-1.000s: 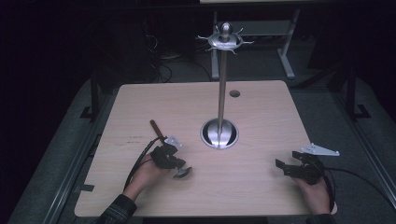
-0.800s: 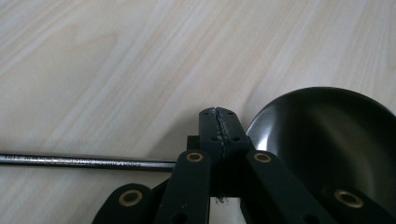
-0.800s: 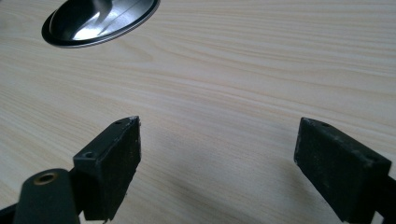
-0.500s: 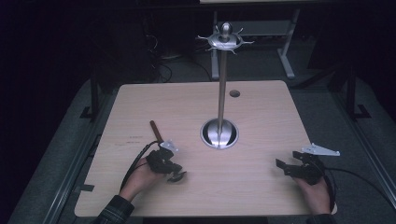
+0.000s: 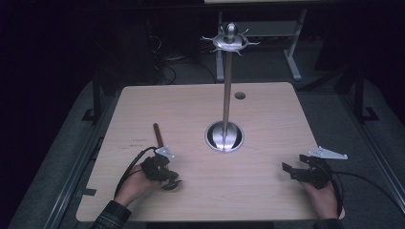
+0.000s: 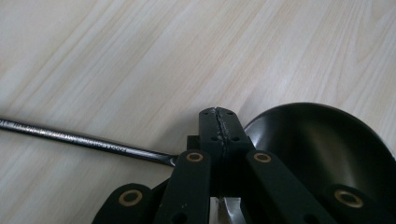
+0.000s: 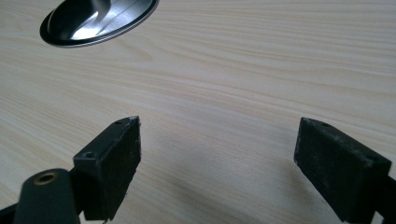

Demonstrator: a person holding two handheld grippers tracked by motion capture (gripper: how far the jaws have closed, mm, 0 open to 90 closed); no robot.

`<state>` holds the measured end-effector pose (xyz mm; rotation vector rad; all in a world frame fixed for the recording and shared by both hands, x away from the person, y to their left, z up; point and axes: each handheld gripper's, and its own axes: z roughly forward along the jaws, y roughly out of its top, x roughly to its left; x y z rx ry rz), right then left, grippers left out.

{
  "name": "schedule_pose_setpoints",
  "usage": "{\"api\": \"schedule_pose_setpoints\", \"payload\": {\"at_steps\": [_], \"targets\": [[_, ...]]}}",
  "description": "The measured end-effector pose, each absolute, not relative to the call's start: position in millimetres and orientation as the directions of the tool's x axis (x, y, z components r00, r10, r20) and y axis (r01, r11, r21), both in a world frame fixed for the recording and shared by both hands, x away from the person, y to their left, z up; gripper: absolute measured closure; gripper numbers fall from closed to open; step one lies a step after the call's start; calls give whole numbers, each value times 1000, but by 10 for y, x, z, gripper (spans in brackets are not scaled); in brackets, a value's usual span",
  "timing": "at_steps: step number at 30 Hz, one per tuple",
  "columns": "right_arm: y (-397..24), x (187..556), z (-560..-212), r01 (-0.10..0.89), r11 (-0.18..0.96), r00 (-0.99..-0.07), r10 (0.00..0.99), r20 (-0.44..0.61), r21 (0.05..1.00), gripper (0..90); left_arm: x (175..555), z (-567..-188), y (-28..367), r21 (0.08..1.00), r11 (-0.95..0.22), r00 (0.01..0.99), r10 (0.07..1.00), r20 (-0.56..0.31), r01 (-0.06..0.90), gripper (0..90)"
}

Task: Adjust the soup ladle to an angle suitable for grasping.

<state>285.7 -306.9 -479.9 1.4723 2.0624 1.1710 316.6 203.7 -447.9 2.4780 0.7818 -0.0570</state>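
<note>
A ladle lies on the wooden table (image 5: 200, 109). Its brown handle end (image 5: 156, 133) points away from me, and its dark bowl (image 5: 171, 185) sits near the front left. My left gripper (image 5: 167, 178) is shut over the ladle's neck. In the left gripper view the jaws (image 6: 218, 126) meet at the tips. There the thin metal handle (image 6: 84, 140) runs off to the left and the black bowl (image 6: 322, 149) sits at the right. My right gripper (image 5: 288, 171) rests at the front right. Its jaws (image 7: 219, 140) stand wide open over bare wood.
A tall metal stand (image 5: 228, 86) rises from a round base (image 5: 224, 137) at the table's middle, with a ring of hooks (image 5: 230, 42) at the top. The base (image 7: 98, 18) lies beyond the right jaws. A small round hole (image 5: 240, 96) is in the tabletop behind it.
My left hand has shifted left and toward the front edge, and the ladle's bowl has swung with it. The right hand has stayed still.
</note>
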Motion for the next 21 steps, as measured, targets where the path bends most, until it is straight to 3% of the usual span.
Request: {"api": "schedule_pose_setpoints", "payload": {"at_steps": [21], "targets": [[-3067,2861,-4800,614,121,-398,901,174,780,145,3010,-4456,2402,472,-667,806,559,-195,576,900]]}}
